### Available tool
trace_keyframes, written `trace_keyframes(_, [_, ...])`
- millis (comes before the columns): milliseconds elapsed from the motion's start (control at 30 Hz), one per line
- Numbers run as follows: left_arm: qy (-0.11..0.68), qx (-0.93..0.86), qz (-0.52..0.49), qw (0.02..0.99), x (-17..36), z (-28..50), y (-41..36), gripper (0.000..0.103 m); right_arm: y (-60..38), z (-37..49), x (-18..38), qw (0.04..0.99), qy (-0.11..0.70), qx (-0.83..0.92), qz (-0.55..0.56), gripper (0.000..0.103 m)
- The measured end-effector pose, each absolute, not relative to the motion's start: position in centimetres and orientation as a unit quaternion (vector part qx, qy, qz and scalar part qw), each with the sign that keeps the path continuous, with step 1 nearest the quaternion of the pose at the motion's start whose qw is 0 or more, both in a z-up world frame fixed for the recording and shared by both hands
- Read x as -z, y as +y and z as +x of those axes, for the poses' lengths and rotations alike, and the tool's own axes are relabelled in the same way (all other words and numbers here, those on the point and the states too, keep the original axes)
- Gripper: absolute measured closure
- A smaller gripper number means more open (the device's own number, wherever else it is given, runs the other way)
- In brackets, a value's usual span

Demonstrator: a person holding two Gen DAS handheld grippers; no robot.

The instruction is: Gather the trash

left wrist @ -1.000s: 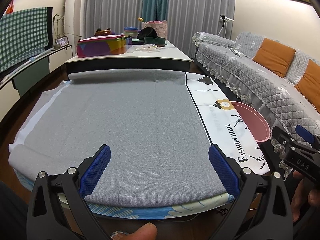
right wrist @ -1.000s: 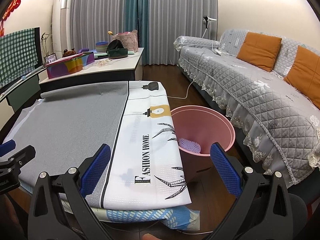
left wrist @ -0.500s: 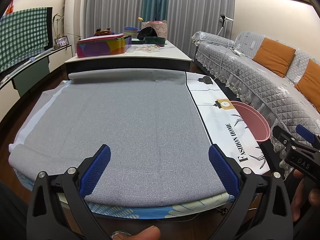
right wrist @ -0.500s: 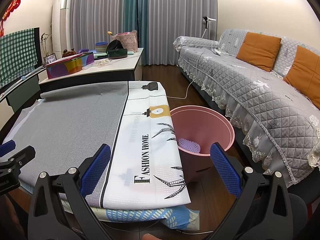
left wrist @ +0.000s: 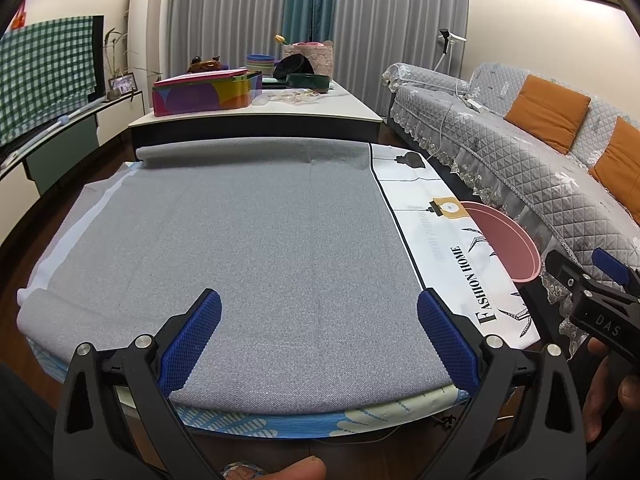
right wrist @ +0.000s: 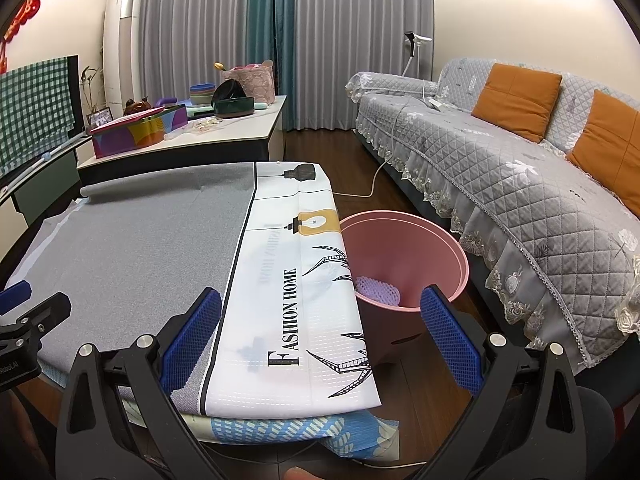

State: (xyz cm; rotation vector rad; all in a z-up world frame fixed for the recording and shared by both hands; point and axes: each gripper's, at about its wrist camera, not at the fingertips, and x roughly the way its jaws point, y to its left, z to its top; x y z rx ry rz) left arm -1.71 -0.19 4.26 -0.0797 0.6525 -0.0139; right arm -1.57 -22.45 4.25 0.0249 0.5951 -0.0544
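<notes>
grey quilted sofa (right wrist: 520,184) along the right. low table under a grey woven cloth (left wrist: 248,248). round pink plastic bin (right wrist: 404,248) between them, lilac mesh scrap (right wrist: 378,292) inside. left gripper (left wrist: 318,338) and right gripper (right wrist: 320,336): fingers spread wide, empty.

Right gripper (right wrist: 320,334) shifted very slightly leftward relative to the pink bin (right wrist: 404,256), no other change seen
</notes>
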Motion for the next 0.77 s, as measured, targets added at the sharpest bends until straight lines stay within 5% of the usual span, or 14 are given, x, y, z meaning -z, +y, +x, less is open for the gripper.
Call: trace_keyframes(767, [0.323,0.002,-0.035,0.946,-3.96,-1.47,-0.13,0.008,-22.56,-1.63,-4.23,0.956,0.293,0.027,0.014,0.005])
